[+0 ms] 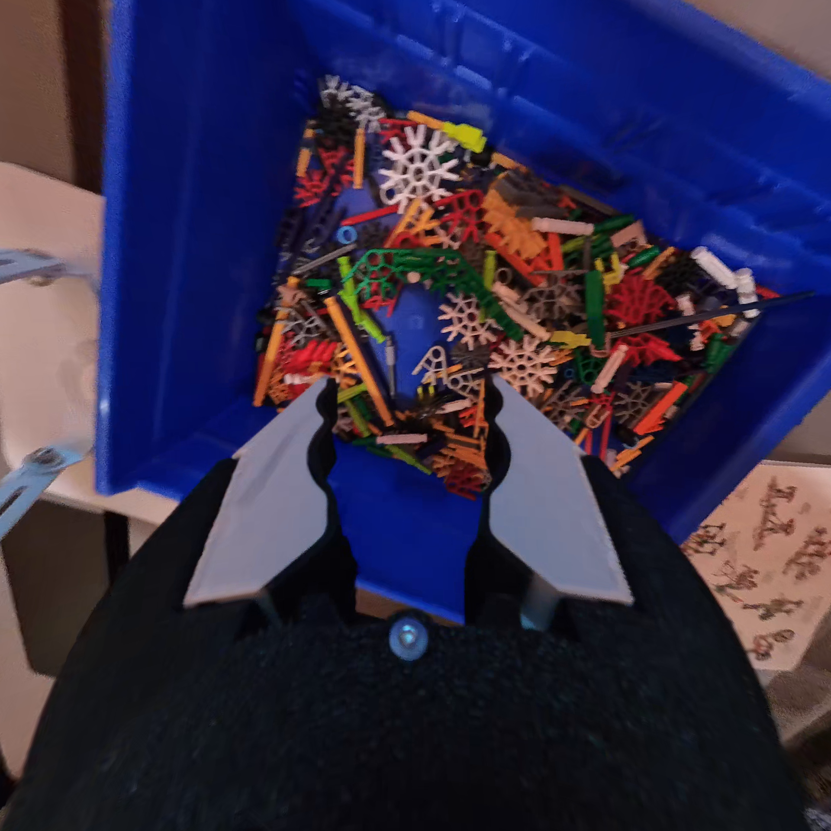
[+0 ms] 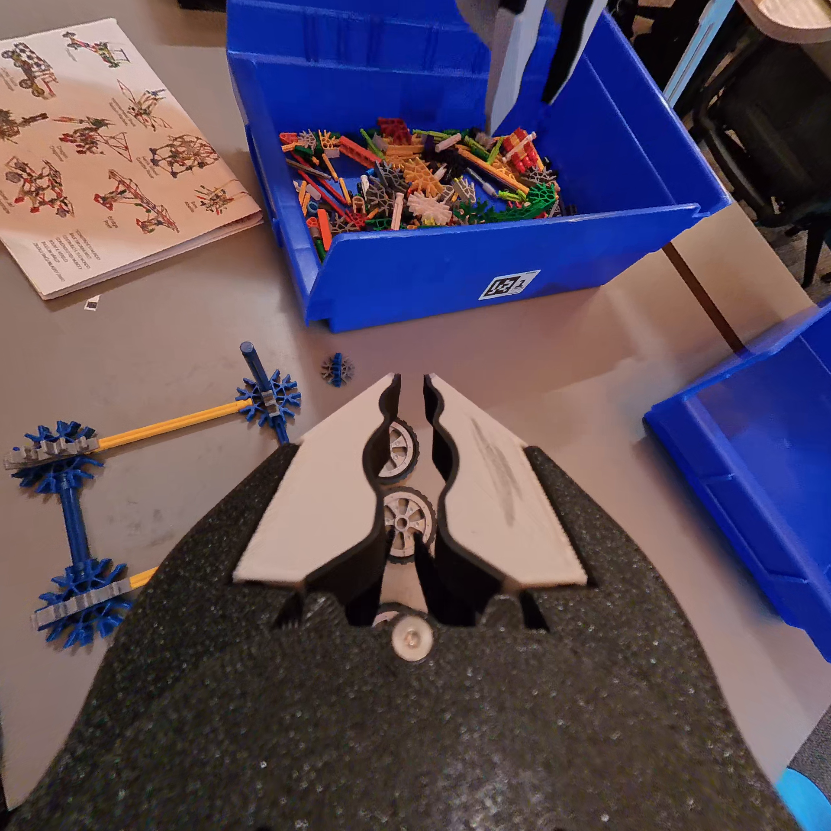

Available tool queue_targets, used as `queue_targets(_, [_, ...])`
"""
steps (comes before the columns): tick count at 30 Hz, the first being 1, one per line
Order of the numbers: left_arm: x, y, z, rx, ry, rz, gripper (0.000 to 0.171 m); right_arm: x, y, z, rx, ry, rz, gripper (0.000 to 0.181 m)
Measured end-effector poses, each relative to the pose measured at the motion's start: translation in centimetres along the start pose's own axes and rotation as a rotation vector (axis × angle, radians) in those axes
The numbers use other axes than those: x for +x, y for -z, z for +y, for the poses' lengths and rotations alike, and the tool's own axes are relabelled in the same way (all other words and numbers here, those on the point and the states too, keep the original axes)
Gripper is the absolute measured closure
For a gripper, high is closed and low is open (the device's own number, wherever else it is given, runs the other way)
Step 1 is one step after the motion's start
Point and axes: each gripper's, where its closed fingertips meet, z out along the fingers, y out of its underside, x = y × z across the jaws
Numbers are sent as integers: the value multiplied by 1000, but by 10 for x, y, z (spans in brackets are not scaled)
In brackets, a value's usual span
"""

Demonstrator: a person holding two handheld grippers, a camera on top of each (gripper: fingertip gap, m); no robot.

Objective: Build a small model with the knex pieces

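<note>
My left gripper [image 1: 409, 386] is open and empty, its tips just above a pile of coloured rods and connectors [image 1: 449, 292] in a blue bin [image 1: 189, 225]. It also shows in the right wrist view [image 2: 539, 67], reaching down into that bin [image 2: 449, 279]. My right gripper [image 2: 411, 380] is nearly closed, with a narrow gap at the tips and nothing between them, hovering over the grey table [image 2: 539, 368]. Two small grey wheels with black tyres [image 2: 407, 521] lie on the table below its fingers. A blue-and-yellow rod frame [image 2: 171, 425] lies to its left.
A small blue and grey connector [image 2: 337, 368] lies just ahead of the right gripper. An open booklet [image 2: 112, 144] with pictures of models lies at the far left. A second blue bin [image 2: 764, 472] stands at the right edge. Chairs stand beyond the table. The grippers' ends are close to 25 centimetres from one another.
</note>
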Motion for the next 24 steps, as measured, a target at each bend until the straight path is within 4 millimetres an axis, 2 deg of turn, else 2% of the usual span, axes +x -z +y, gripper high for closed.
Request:
queue_targets(5, [-17,5,11,-29,28,-70,104,0,-1,1,-3,2,0,171])
queue_targets(10, [-22,3,20,-52,36,-95,102,1,0,0,0,0,6,172])
queue_targets(19, [-14,11,23,18,32,-143,102,7,3,-3,22,-11,32,171])
queue_targets(24, [-8,27,28,133,53,-163,102,13,5,-4,35,-25,60,171])
